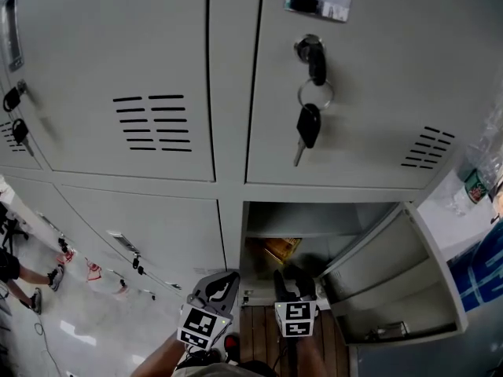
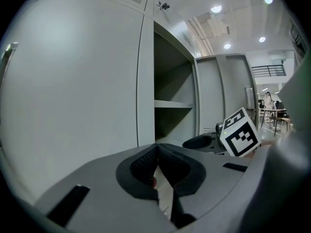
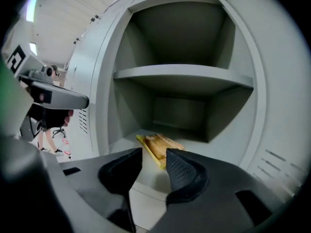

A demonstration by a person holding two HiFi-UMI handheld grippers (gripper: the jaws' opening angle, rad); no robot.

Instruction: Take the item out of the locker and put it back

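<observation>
1. an open grey metal locker [image 1: 314, 230] sits in the bottom row of a bank of grey lockers. its door [image 1: 393, 289] is swung wide to the right, so nothing blocks the opening.
2. a flat yellow-orange packet [image 3: 158, 147] lies on the locker's floor near the front edge, under the inner shelf [image 3: 184, 79]. it is clear of both grippers.
3. on the closed door above the opening, black-headed keys [image 1: 308, 128] hang from the lock. slotted vents [image 1: 153, 122] mark the closed door to its left. a strip of brown wooden floor [image 1: 255, 328] shows below the grippers, and a person's legs [image 1: 31, 277] stand at the far left.
4. count: one packet, one shelf in the open locker, one open door, two keys joined by one ring (one in the lock, one dangling) and two grippers.
5. the right gripper [image 3: 154, 161] points slightly downward into the opening. its fingers [image 3: 182, 171] are released and stand apart. the packet shows beyond the gap between them and touches neither pad.
6. the left gripper [image 2: 158, 161] is held just left of the right one. it faces the closed door and post beside the opening, tilted slightly down. its fingers [image 2: 146, 166] are clenched, with the tips meeting and nothing between them.
7. both forearms enter from the bottom edge of the head view.
</observation>
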